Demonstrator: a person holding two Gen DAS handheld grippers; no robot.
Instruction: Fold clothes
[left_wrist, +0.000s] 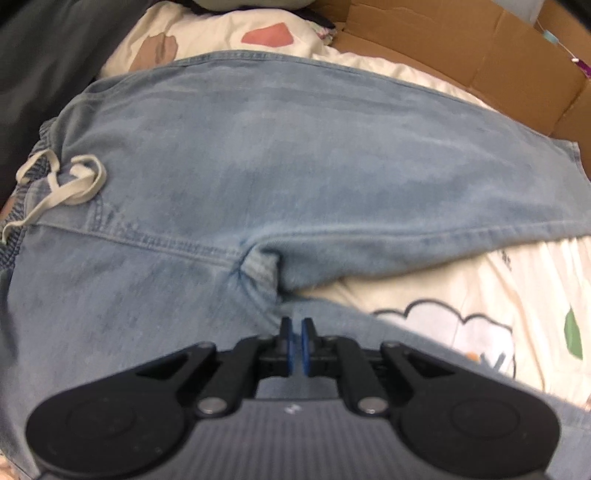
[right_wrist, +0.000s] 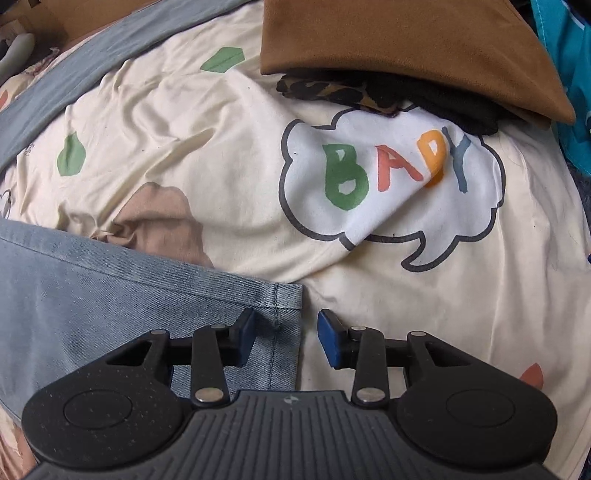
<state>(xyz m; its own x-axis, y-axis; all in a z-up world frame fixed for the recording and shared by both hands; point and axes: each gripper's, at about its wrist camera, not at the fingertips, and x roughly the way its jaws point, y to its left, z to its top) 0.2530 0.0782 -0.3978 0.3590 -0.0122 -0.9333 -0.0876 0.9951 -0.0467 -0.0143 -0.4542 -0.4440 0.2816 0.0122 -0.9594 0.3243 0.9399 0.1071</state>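
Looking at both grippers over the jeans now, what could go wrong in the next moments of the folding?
1. The right gripper is open at the hem corner of the jeans; one finger sits over the denim, the other over the bedsheet, so closing may pinch the sheet too.
2. The left gripper is shut near the crotch seam and seems to hold nothing; lifting would leave that end flat.
3. The loose drawstring may tangle in the fold.

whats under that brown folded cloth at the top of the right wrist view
Under the brown folded cloth lies a dark leopard-print garment, its edge sticking out over the cream printed sheet. How far that garment runs beneath, and anything else below, is covered.
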